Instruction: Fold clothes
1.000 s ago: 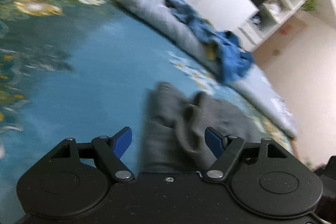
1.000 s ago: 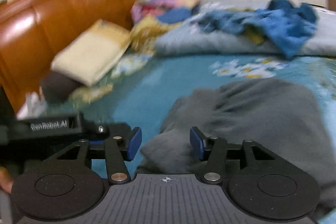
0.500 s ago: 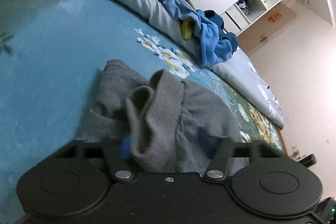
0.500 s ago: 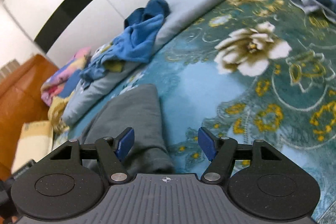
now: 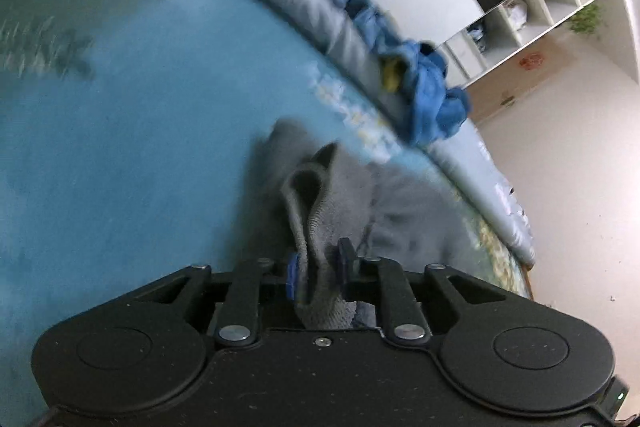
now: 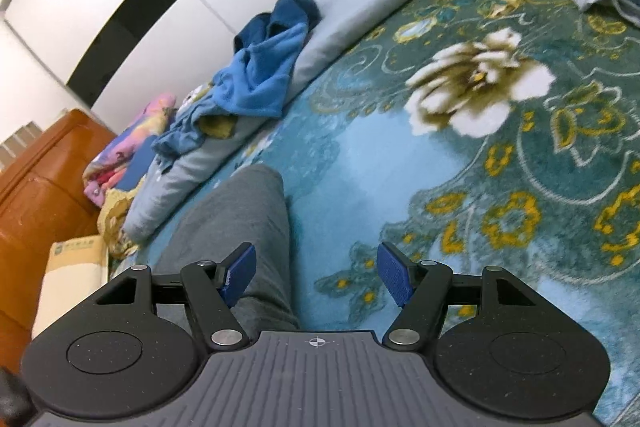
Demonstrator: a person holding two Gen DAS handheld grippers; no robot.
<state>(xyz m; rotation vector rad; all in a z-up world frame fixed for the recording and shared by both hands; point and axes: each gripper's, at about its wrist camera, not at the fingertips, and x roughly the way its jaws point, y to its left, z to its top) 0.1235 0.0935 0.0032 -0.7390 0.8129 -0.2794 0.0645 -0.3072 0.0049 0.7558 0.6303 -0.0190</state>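
Cloth now sits pinched in my left gripper [image 5: 317,273]: half a second ago its fingers straddled the grey knit garment [image 5: 384,211], and now they clamp a ribbed edge, so folding can start. My right gripper [image 6: 316,273] stays wide open, empty, beside the garment's far end on the floral bedspread [image 6: 500,155].

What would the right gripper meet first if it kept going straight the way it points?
Probably the flowered bedspread. The right gripper is open and empty, with the edge of the grey garment just under its left finger; between the fingers ahead lies only bedspread. Depth is hard to judge through the fisheye.
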